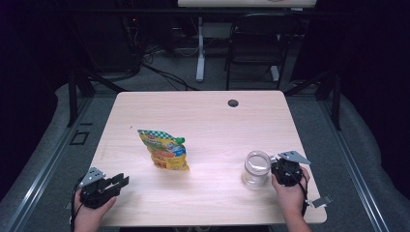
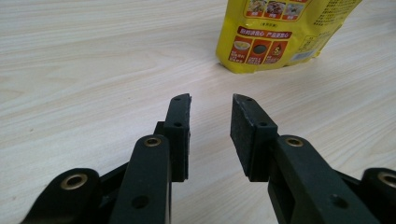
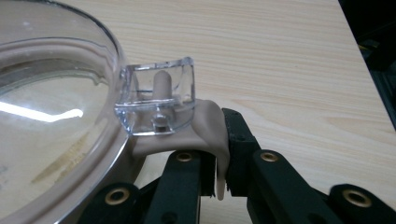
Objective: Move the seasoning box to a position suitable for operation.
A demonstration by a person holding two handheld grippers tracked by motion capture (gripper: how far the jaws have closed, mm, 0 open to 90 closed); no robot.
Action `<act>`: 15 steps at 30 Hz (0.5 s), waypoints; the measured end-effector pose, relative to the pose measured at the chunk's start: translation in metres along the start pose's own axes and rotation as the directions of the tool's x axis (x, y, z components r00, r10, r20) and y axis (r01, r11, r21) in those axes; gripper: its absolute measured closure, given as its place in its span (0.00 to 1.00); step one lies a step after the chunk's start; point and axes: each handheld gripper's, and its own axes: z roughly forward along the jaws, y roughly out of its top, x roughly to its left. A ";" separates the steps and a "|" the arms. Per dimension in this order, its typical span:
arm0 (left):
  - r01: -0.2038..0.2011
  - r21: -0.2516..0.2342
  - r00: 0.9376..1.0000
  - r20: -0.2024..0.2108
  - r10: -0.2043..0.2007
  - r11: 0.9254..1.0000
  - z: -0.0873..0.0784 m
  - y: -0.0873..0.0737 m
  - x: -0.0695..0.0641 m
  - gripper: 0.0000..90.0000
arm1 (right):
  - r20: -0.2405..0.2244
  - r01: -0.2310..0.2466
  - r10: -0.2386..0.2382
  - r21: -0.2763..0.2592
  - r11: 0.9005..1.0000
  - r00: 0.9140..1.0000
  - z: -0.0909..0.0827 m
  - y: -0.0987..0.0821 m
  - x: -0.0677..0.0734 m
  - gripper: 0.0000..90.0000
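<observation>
My right gripper (image 3: 219, 154) is clamped on the beige tab (image 3: 210, 126) by the jar (image 1: 256, 169) lid's clear latch (image 3: 156, 95); the jar stands upright near the table's (image 1: 203, 111) front right. My left gripper (image 2: 210, 121) sits front left, jaws apart, nothing between them. The pouch (image 1: 164, 150) lies flat mid-table, long axis running from far-left to near-right, green cap (image 1: 180, 140) toward the right.
</observation>
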 end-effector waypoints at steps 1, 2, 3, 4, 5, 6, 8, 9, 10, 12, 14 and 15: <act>0.000 0.000 1.000 0.000 0.000 1.000 0.000 0.000 0.000 0.76 | 0.000 0.000 0.000 0.000 1.000 1.000 0.000 0.000 0.000 0.94; -0.011 0.002 1.000 0.006 0.011 1.000 0.002 0.002 -0.001 0.76 | -0.005 0.004 -0.004 0.000 1.000 1.000 0.000 0.000 0.006 0.94; -0.011 0.002 1.000 0.006 0.011 1.000 0.002 0.002 -0.001 0.76 | -0.005 0.004 -0.004 0.000 1.000 1.000 0.000 0.000 0.006 0.94; -0.015 0.002 1.000 0.008 0.015 1.000 0.003 0.003 -0.002 0.76 | -0.006 0.006 -0.006 0.007 1.000 1.000 0.000 -0.001 0.008 0.94; -0.022 0.013 1.000 0.013 0.021 1.000 0.004 0.004 -0.002 0.76 | -0.011 0.005 -0.005 0.004 1.000 1.000 0.001 -0.001 0.011 0.94; -0.023 0.004 1.000 0.015 0.023 1.000 0.006 0.004 -0.003 0.76 | -0.016 0.005 -0.005 0.006 1.000 1.000 0.002 -0.001 0.014 0.94; -0.022 0.003 1.000 0.019 0.022 1.000 0.008 0.006 -0.004 0.76 | -0.019 0.006 -0.005 0.008 1.000 1.000 0.002 -0.002 0.020 0.94; -0.027 0.008 0.999 0.023 0.026 1.000 0.009 0.007 -0.005 0.76 | -0.022 0.005 -0.005 0.007 1.000 1.000 0.002 -0.002 0.022 0.94; -0.032 0.011 0.999 0.027 0.032 0.999 0.011 0.008 -0.005 0.76 | -0.034 0.006 -0.006 0.003 1.000 0.999 0.002 -0.002 0.027 0.94; -0.032 0.006 0.999 0.030 0.032 0.999 0.012 0.008 -0.006 0.76 | -0.038 0.001 -0.001 -0.001 1.000 0.999 0.002 -0.002 0.029 0.94; -0.035 0.007 0.999 0.032 0.035 0.999 0.013 0.009 -0.007 0.76 | -0.050 0.003 -0.003 -0.002 1.000 0.999 0.003 -0.002 0.034 0.94; -0.036 0.005 0.999 0.035 0.036 0.999 0.014 0.009 -0.007 0.75 | -0.056 0.006 -0.006 -0.005 1.000 0.998 0.003 -0.003 0.039 0.94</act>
